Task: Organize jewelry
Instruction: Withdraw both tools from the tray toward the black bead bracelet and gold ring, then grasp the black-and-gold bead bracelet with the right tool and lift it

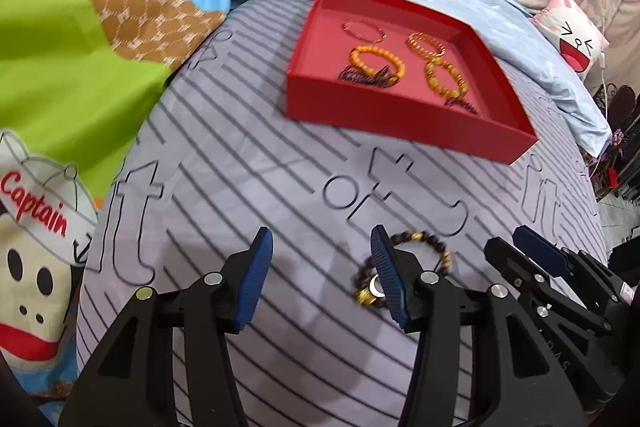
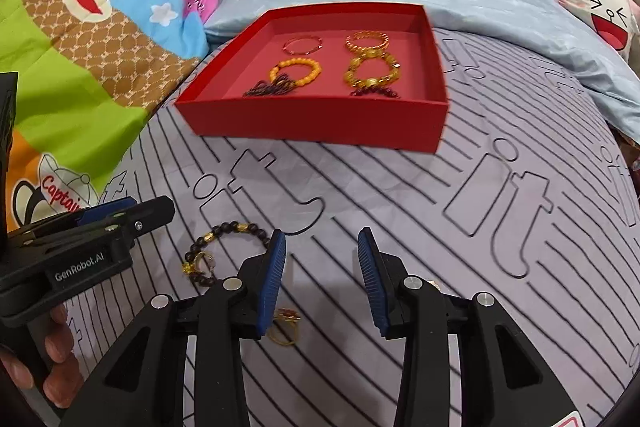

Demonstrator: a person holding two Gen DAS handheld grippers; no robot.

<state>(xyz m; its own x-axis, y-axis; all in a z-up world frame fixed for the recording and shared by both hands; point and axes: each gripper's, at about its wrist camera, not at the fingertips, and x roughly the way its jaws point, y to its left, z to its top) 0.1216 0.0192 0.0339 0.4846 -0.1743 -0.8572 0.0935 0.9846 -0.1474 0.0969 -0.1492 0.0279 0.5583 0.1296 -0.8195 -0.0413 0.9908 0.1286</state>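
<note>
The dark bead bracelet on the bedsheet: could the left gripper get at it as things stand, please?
Probably yes. The dark bead bracelet lies flat on the bedsheet, just beside the open left gripper, partly behind one finger. Nothing covers it, and the right gripper stands clear of it.

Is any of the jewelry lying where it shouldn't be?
Yes. A dark beaded bracelet and a small gold ring lie loose on the striped bedsheet, outside the red tray that holds the other bracelets.
</note>
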